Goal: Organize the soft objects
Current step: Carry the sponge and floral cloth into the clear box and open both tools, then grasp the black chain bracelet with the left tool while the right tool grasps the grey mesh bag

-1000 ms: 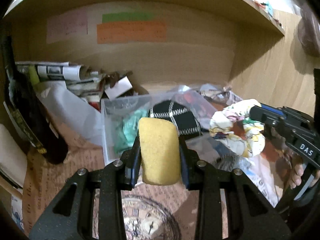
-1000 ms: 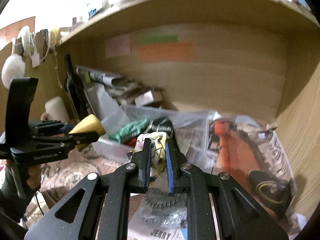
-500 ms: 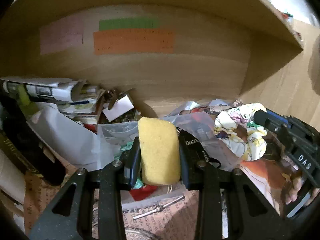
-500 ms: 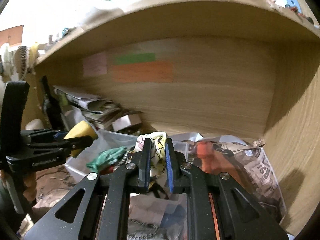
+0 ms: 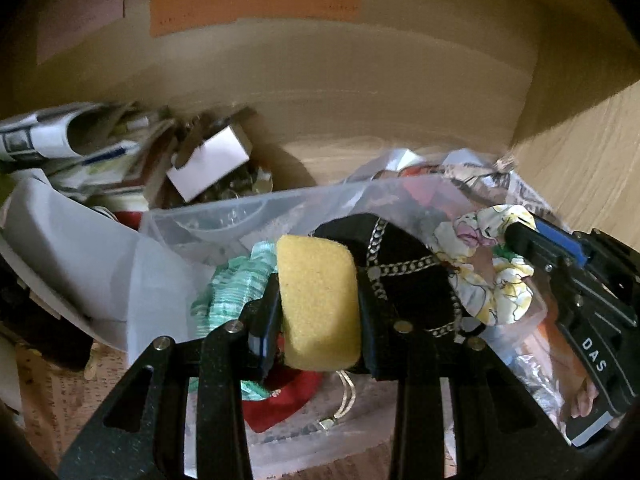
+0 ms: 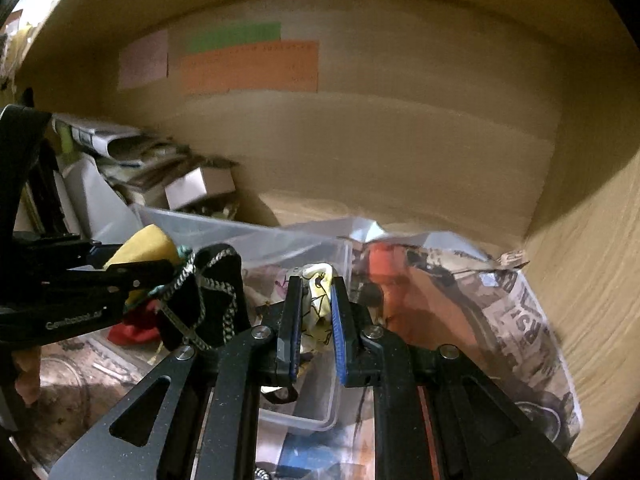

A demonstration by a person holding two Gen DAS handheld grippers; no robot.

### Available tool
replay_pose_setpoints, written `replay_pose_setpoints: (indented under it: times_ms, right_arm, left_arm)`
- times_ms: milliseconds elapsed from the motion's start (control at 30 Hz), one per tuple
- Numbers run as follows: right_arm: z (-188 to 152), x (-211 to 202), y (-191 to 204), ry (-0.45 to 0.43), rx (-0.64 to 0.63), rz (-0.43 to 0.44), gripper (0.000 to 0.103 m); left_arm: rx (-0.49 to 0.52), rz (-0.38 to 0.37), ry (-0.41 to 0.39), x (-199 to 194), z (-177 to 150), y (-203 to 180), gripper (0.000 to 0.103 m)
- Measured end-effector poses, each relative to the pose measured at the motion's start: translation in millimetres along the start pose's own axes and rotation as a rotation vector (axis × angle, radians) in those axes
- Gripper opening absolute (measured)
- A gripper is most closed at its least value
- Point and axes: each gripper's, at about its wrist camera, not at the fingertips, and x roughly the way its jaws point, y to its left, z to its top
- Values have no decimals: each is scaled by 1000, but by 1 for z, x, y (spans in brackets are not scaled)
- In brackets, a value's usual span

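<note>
Home: cluttered wooden shelf [image 6: 400, 168], newspapers [image 5: 52, 136].

I log the sponge [image 5: 318, 304] as yellow, porous, matt foam. Scrunchie [image 5: 486, 264]: soft printed cloth, gathered. Black pouch [image 5: 404, 276]: matt fabric with shiny metal chain. Bin [image 5: 208, 224]: clear, smooth plastic. Left gripper [image 5: 318, 320] and right gripper [image 6: 316, 320]: black matt speckled plastic. Shelf wall [image 6: 400, 148]: smooth light wood

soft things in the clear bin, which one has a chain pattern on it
The black fabric piece, crossed by silvery chain lines. The teal cloth beside it and the red cloth below are plain, without chains.
</note>
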Motion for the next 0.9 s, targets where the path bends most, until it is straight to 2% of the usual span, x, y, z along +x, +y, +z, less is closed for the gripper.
replay_pose_setpoints:
  times_ms: [233, 300, 367, 467, 533, 633, 733, 800, 900]
  right_arm:
    - [-5, 10, 5, 50, -22, 10, 13]
    - [-4, 9, 5, 54, -18, 19, 16]
    - [-3, 7, 5, 58, -12, 26, 26]
    - [-2, -1, 4, 37, -9, 21, 40]
    - [0, -9, 5, 17, -11, 20, 44]
    - [2, -27, 4, -29, -5, 17, 56]
    - [4, -46, 3, -69, -4, 21, 59]
    - [1, -60, 2, -86, 0, 32, 59]
    - [-6, -75, -1, -103, 16, 42, 72]
  left_arm:
    - [8, -4, 37, 9, -5, -1, 37]
    - [9, -2, 34, 7, -4, -1, 48]
    - [8, -2, 19, 1, -6, 0, 54]
    - [12, -3, -3, -10, -5, -1, 56]
    - [11, -17, -22, -21, -5, -1, 61]
    - [11, -28, -61, -39, -6, -2, 70]
    - [32, -29, -110, -60, -10, -7, 77]
    - [47, -34, -128, -71, -13, -10, 85]
    - [61, -47, -153, -86, -22, -16, 93]
